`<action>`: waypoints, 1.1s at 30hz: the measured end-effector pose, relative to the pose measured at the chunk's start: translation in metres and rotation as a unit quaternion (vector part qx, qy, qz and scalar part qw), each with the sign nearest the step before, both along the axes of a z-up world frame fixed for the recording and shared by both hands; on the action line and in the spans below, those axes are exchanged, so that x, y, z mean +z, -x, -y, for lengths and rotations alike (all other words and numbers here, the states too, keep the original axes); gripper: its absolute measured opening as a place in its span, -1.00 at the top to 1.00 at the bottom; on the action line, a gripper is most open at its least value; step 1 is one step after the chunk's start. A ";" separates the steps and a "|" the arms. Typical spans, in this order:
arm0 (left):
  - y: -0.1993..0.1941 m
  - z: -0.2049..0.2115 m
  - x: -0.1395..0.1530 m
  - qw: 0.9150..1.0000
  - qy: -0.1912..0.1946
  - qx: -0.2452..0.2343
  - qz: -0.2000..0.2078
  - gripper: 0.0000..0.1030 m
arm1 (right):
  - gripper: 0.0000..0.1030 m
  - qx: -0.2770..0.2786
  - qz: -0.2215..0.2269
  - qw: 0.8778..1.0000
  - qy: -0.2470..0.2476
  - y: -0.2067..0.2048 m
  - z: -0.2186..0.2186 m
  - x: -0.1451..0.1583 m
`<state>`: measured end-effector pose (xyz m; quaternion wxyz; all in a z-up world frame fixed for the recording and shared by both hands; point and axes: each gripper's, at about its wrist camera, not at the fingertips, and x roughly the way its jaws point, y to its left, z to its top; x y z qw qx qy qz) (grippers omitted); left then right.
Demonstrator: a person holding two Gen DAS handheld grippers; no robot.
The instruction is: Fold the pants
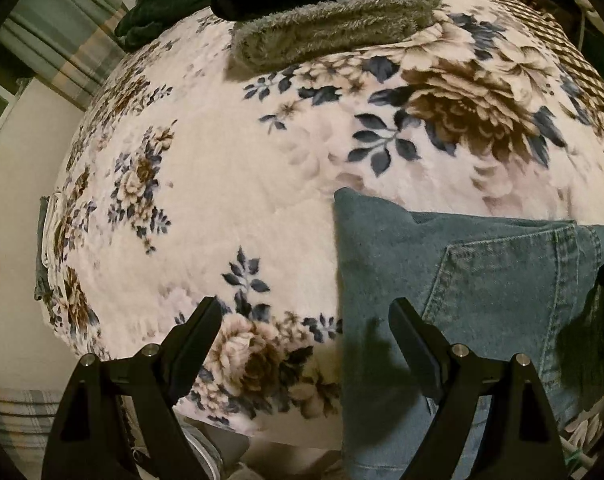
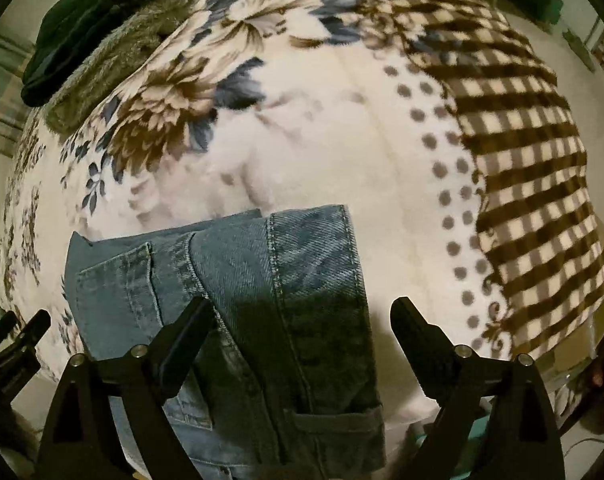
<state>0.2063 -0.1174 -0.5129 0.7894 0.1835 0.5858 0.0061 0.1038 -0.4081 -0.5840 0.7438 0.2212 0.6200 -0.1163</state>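
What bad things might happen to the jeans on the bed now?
1. The folded jeans hang over the near edge of the flowered blanket, so they might slide off.
2. Both the left gripper and the right gripper are open and hold nothing, so the fold may spring loose.
3. The blanket looks soft and bumpy, so the jeans may wrinkle.
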 end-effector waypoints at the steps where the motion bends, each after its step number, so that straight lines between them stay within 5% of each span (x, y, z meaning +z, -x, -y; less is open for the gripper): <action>1: -0.002 0.001 -0.001 1.000 0.001 0.002 -0.001 -0.65 | -0.81 -0.006 0.001 1.000 -0.009 -0.001 0.002 -0.002; 8: -0.014 0.014 -0.005 1.000 0.007 -0.006 0.000 -0.65 | -0.74 -0.027 0.003 0.998 -0.059 -0.014 0.012 -0.016; 11: -0.017 0.020 -0.006 1.000 0.007 -0.011 0.000 -0.65 | -0.04 -0.020 0.016 0.997 -0.073 -0.017 0.008 -0.014; 12: -0.017 0.021 -0.007 1.000 0.008 -0.012 -0.001 -0.65 | 0.76 -0.018 0.022 0.998 -0.054 -0.018 0.006 -0.010; 24: -0.024 0.028 -0.012 1.000 0.016 -0.021 -0.011 -0.78 | 0.83 -0.060 0.043 0.997 -0.032 -0.002 0.023 0.014; 29: -0.026 0.028 -0.014 0.999 0.024 -0.019 -0.015 -0.79 | 0.81 -0.078 0.025 0.995 -0.052 0.002 0.042 -0.001; 32: -0.024 0.023 -0.016 0.999 0.037 -0.011 -0.025 -0.79 | 0.58 -0.083 0.015 0.991 -0.103 0.004 0.053 -0.008; 33: -0.021 0.019 -0.016 0.998 0.046 -0.006 -0.031 -0.79 | 0.33 -0.087 0.014 0.989 -0.119 0.010 0.058 -0.006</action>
